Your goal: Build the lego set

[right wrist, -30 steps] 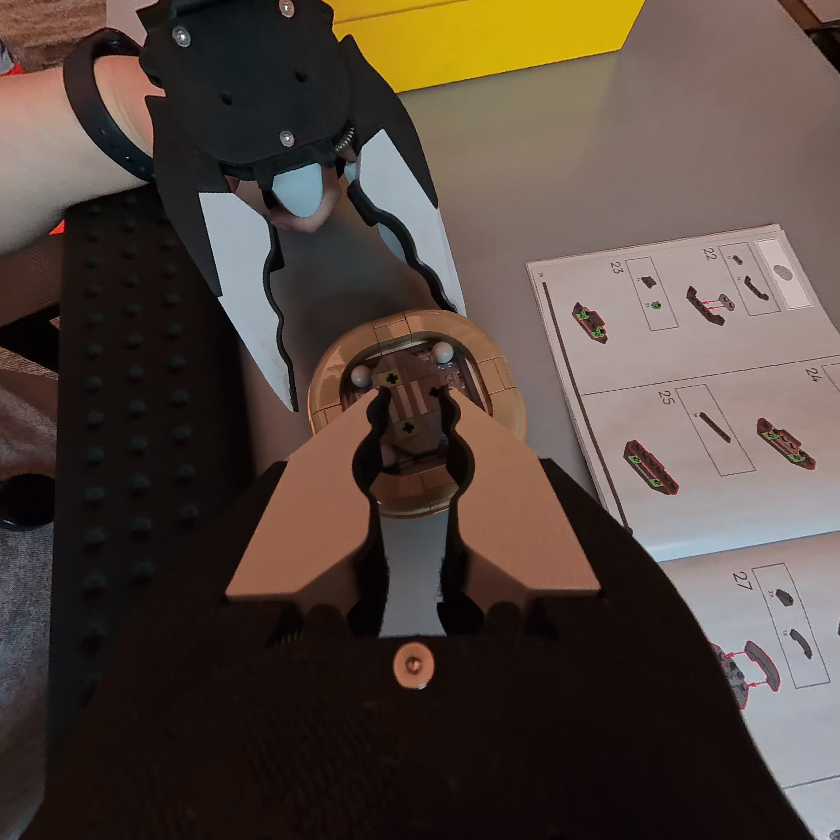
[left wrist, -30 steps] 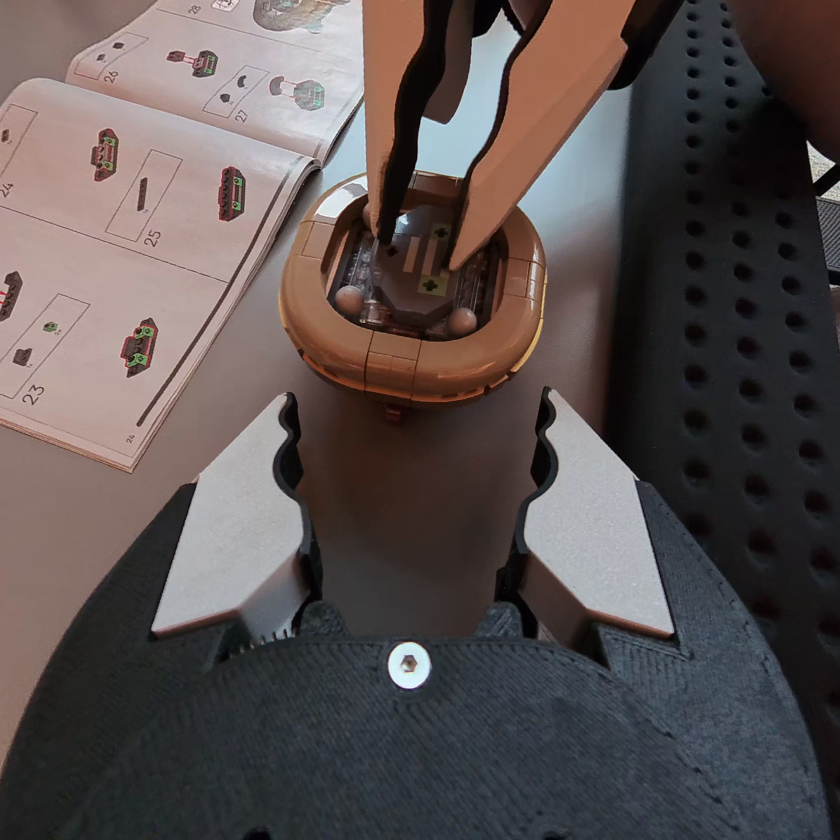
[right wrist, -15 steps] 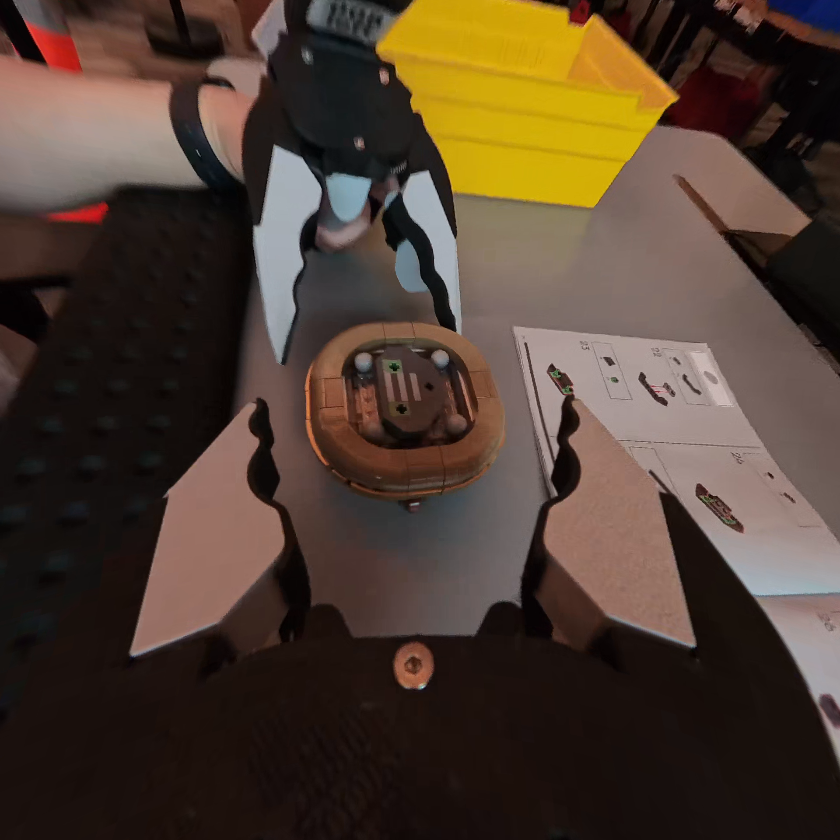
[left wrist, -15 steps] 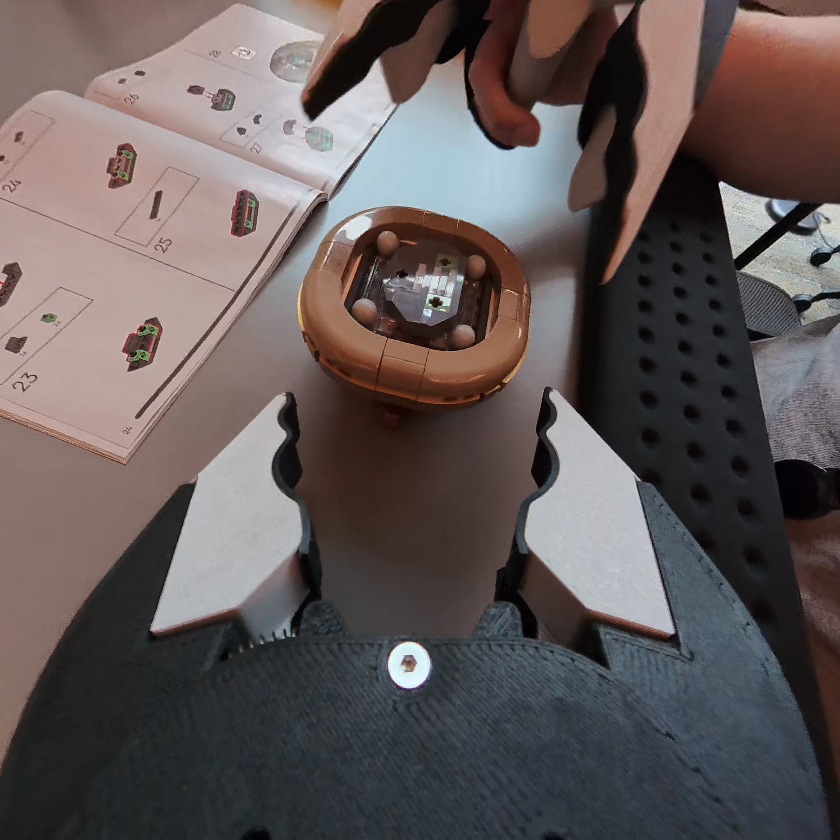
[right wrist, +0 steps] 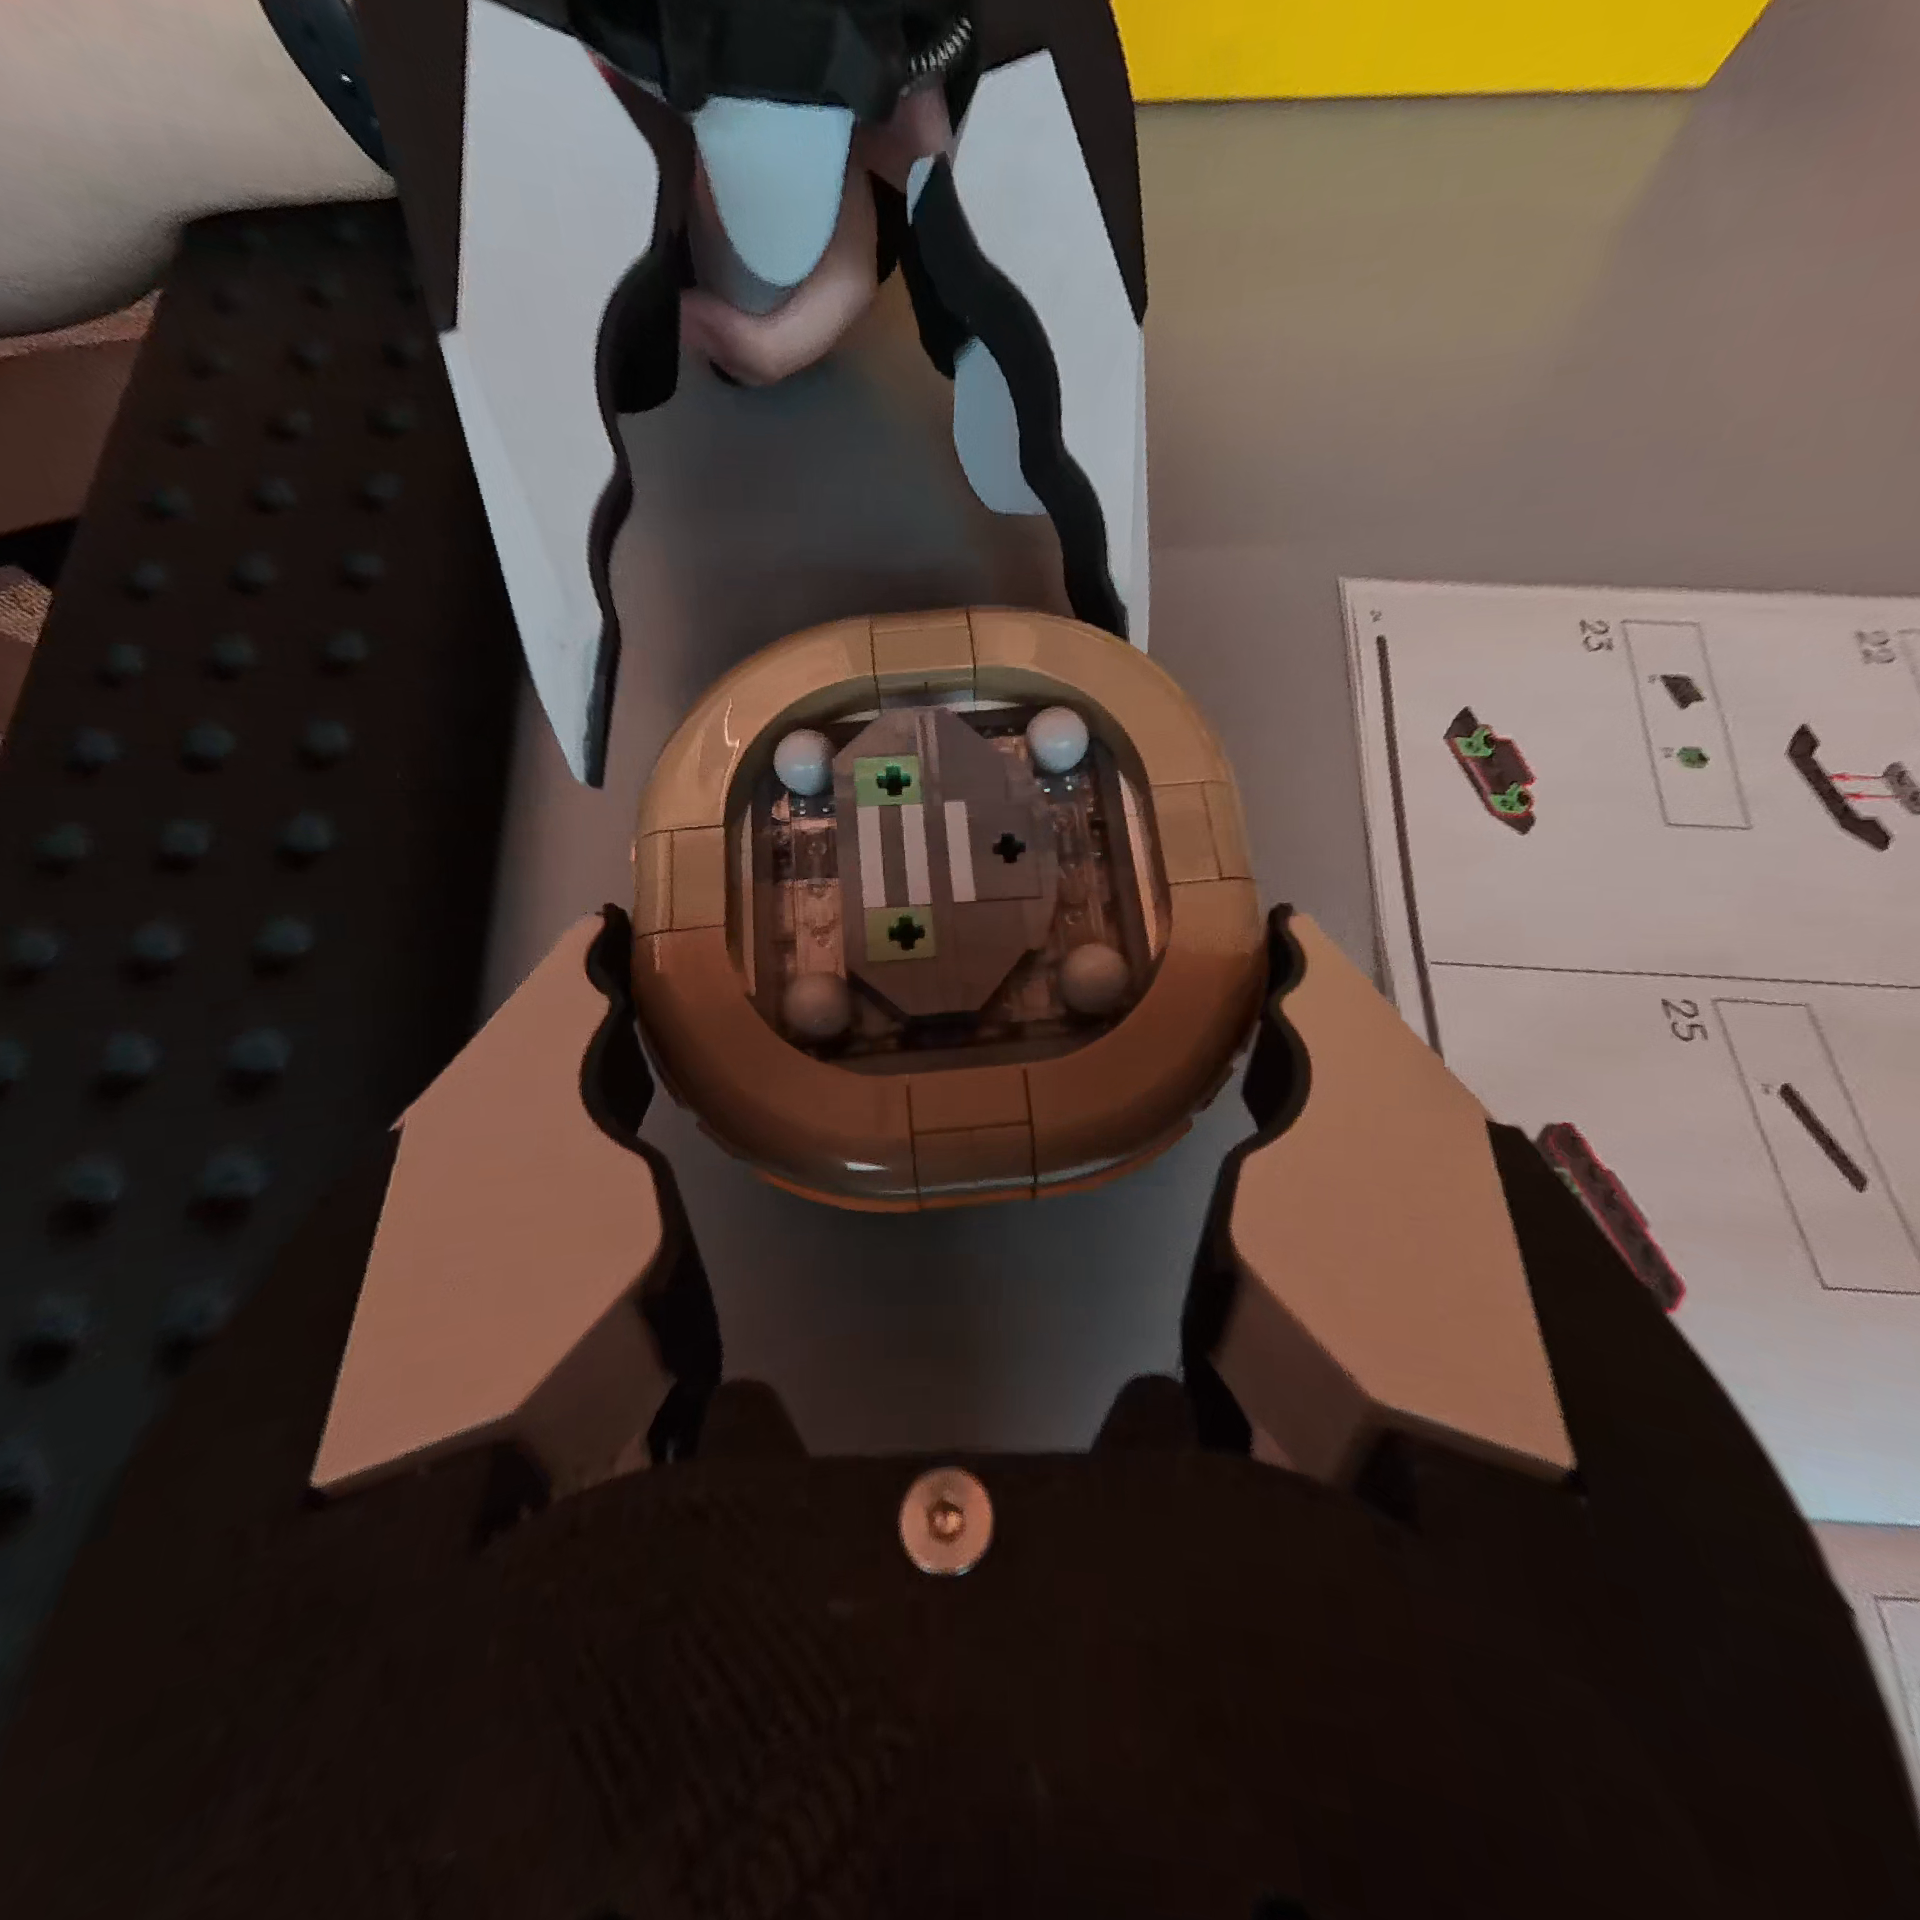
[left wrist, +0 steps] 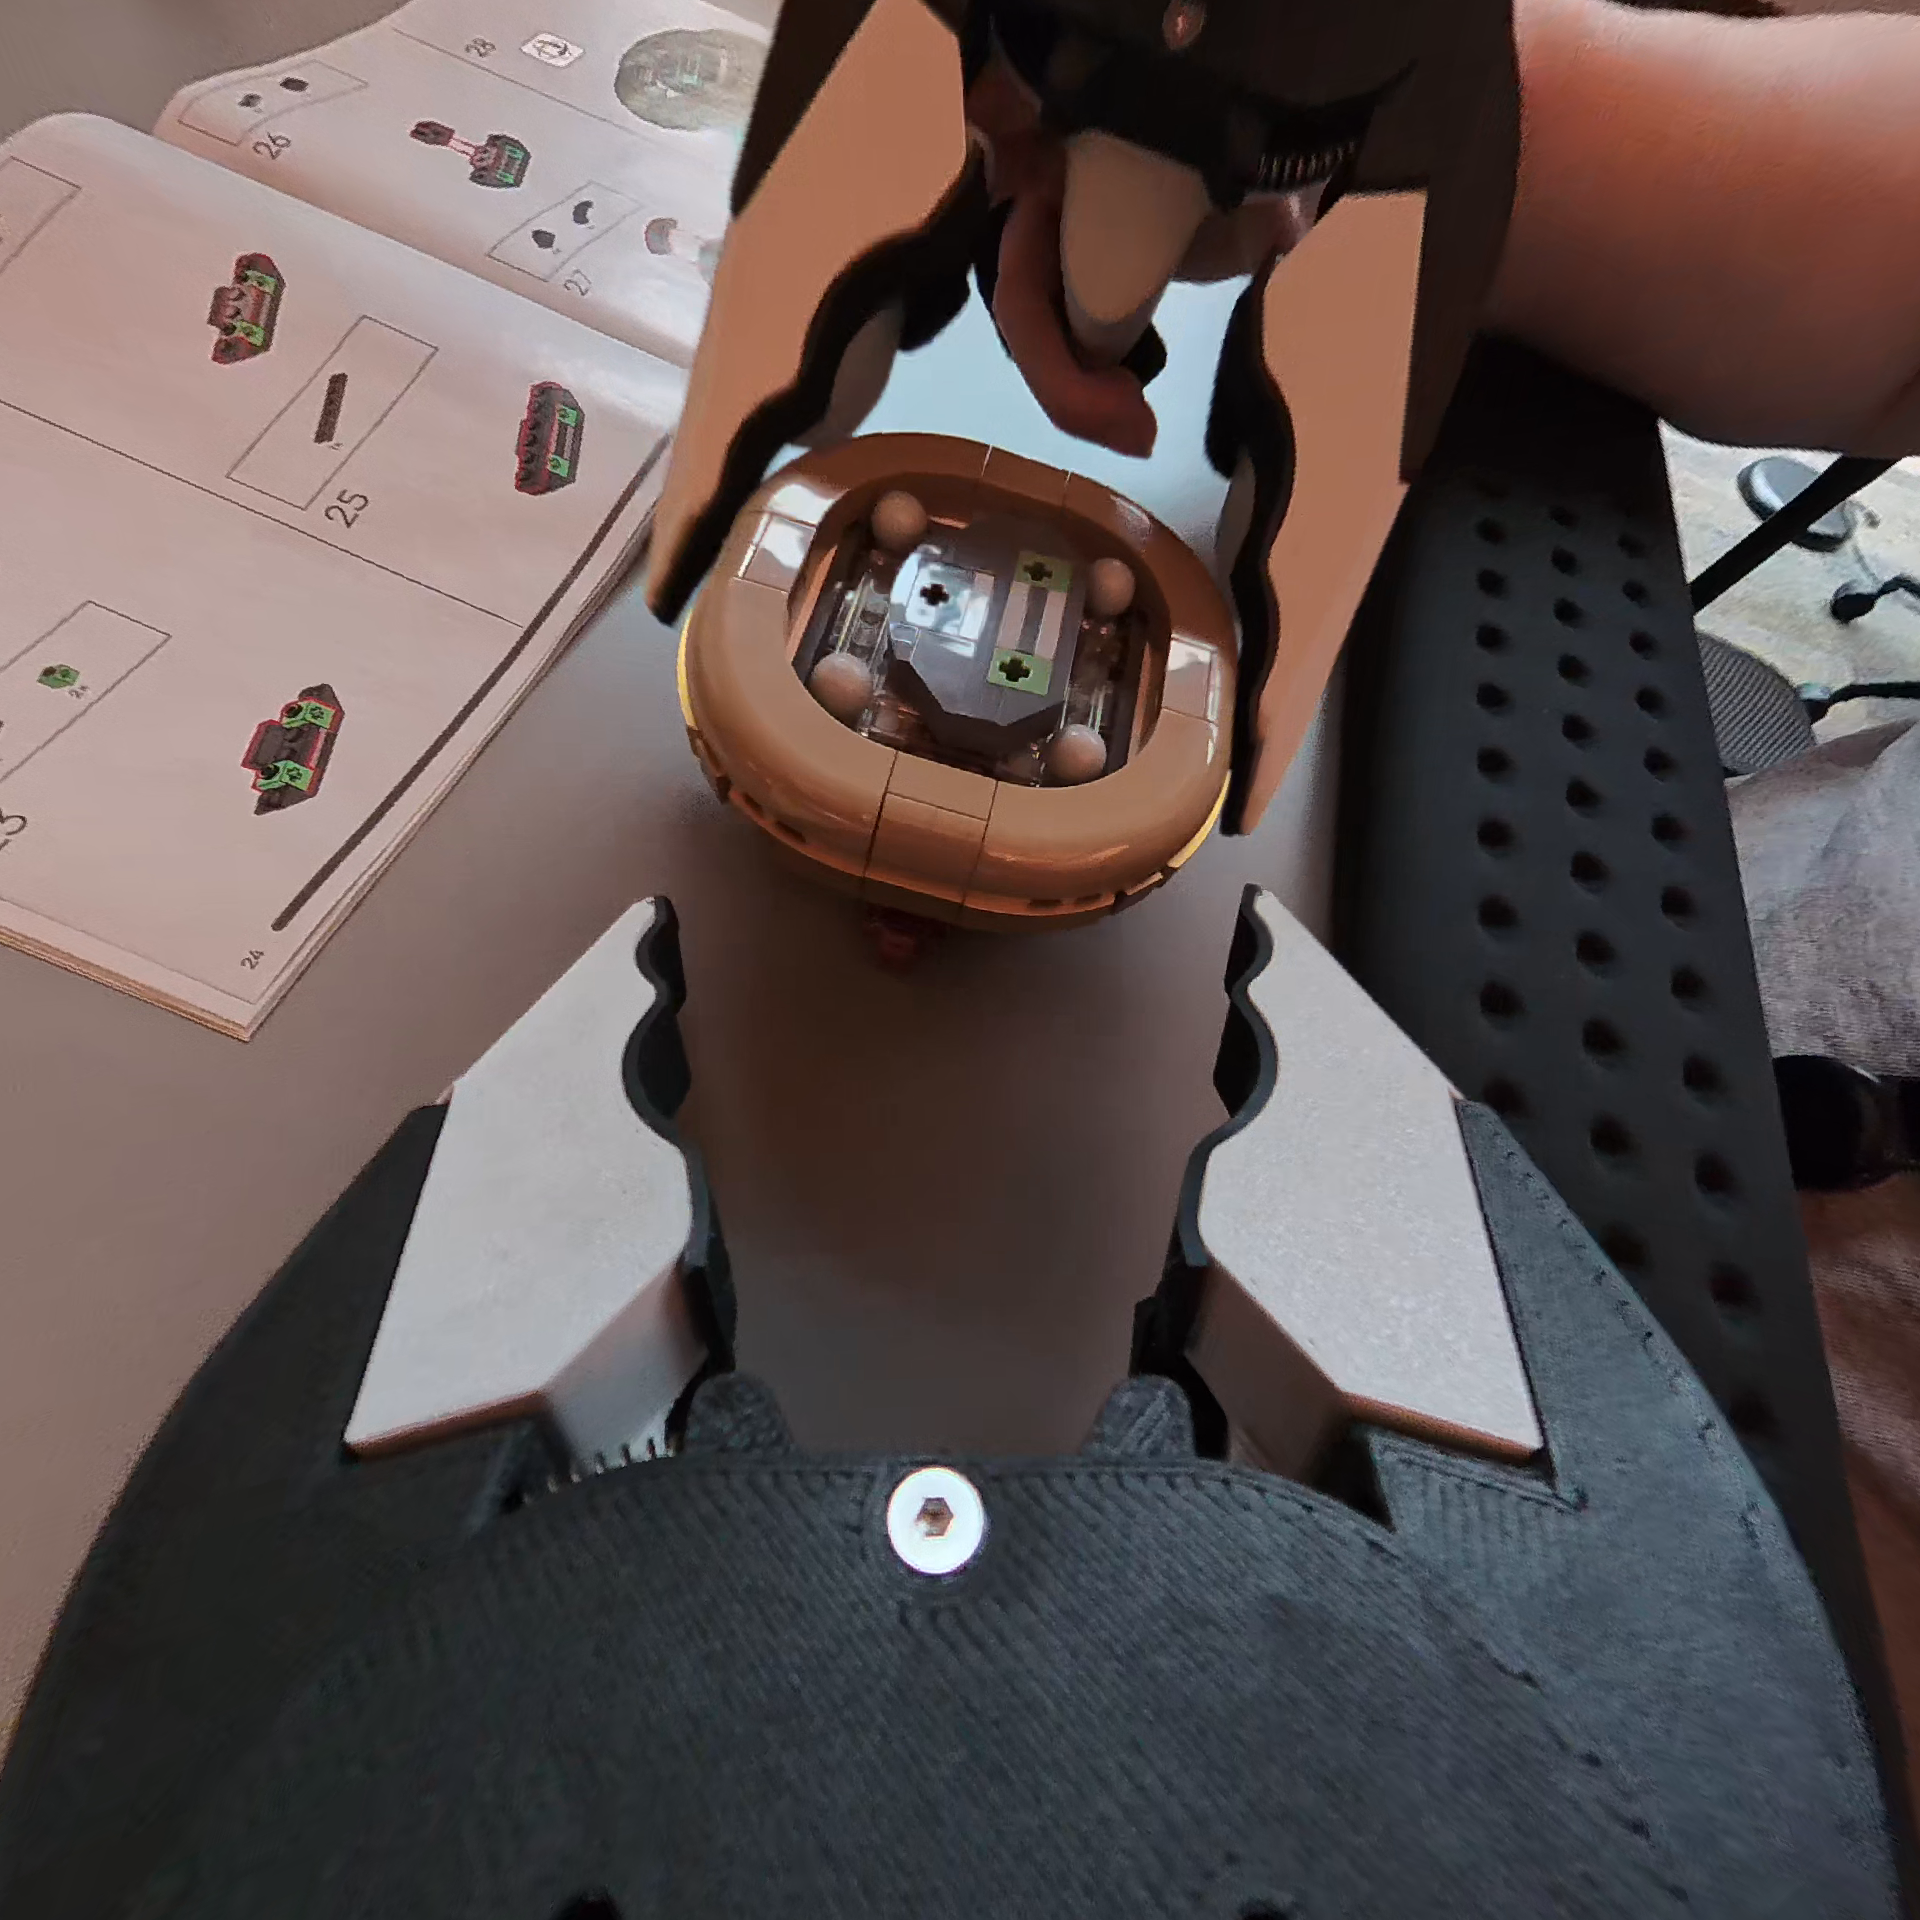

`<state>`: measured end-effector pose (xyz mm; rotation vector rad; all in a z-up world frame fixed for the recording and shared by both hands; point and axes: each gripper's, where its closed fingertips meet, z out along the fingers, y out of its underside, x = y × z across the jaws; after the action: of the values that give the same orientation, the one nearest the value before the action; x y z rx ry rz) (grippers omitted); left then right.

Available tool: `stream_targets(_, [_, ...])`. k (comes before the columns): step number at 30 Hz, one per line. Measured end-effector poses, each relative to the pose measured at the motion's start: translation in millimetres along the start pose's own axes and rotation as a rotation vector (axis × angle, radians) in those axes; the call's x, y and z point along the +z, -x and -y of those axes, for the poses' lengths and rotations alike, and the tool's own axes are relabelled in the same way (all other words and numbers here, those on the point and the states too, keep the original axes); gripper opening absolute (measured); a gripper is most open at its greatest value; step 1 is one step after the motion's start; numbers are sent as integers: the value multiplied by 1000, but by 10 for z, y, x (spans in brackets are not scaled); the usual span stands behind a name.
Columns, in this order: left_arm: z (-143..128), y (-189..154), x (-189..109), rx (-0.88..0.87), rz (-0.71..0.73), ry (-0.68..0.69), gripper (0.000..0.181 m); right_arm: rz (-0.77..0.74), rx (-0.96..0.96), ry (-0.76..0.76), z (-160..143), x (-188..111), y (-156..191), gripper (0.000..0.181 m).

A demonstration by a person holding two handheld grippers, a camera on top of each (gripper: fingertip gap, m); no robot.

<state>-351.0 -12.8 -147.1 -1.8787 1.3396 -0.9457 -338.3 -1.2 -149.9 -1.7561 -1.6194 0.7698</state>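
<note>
The lego model is a rounded tan ring around a dark centre plate with two lime pieces and grey balls at its corners. It stands on the grey table and also shows in the right wrist view. My right gripper is open wide, one finger on each side of the ring; I cannot tell if the fingers touch it. In the left wrist view the right gripper comes down from the top. My left gripper is open and empty, just short of the model's near side, and faces me in the right wrist view.
An open instruction booklet lies beside the model, also in the right wrist view. A black studded mat runs along the other side of the model, also in the right wrist view. A yellow bin stands at the far table edge. The grippers are tip to tip, or close to it.
My right gripper left the model's centre, lifted and opened wide, then came back down around the ring's sides. My left gripper stayed open and moved slightly closer.
</note>
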Motion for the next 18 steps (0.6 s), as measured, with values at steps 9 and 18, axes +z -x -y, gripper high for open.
stream_targets(9, [166, 106, -207, -354, -32, -138, 105, 52, 122, -19, -8, -51, -41, 117])
stream_targets(18, [222, -98, -402, -845, -291, -293, 84, 101, 209, -71, 0, -92, -74, 117])
